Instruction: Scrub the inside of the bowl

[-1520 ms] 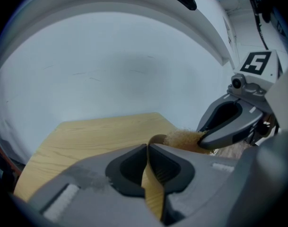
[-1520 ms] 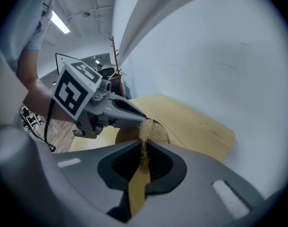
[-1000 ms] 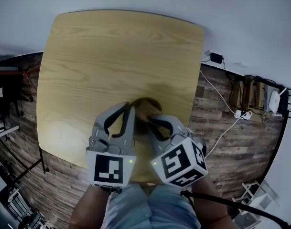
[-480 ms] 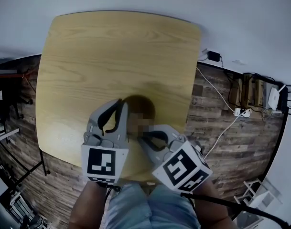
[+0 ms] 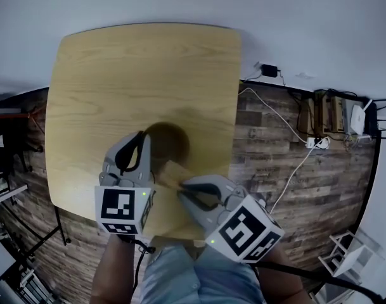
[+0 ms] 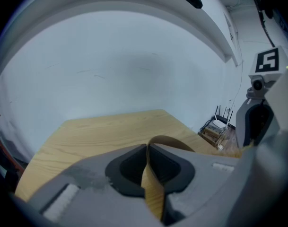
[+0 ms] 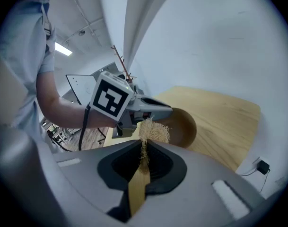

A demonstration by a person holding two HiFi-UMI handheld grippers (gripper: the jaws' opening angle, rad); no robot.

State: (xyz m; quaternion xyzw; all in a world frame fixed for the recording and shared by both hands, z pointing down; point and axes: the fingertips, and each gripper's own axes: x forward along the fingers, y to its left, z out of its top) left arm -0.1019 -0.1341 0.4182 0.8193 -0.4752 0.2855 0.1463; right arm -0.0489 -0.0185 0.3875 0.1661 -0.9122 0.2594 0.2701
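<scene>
A brown wooden bowl [image 5: 167,142] sits on the light wood table [image 5: 142,75], near its front edge. My left gripper [image 5: 142,147] is shut on the bowl's left rim; in the left gripper view the thin rim [image 6: 154,183] runs between the shut jaws of that gripper [image 6: 147,148]. My right gripper [image 5: 184,194] is shut on a tan fibrous scrubber [image 5: 172,175], which sits just in front of the bowl's near rim. In the right gripper view the scrubber [image 7: 152,129] sticks out past this gripper [image 7: 144,149] toward the bowl [image 7: 183,126] and the left gripper [image 7: 148,107].
The table's front edge [image 5: 180,233] lies right under both grippers, above the person's jeans [image 5: 199,271]. To the right, on the wood-plank floor, are cables and a power strip [image 5: 316,143] and a white router [image 5: 357,120]. The far half of the table is bare wood.
The right gripper has drawn back from the bowl toward the table's front edge with the scrubber. The bowl and left gripper have shifted left in the view.
</scene>
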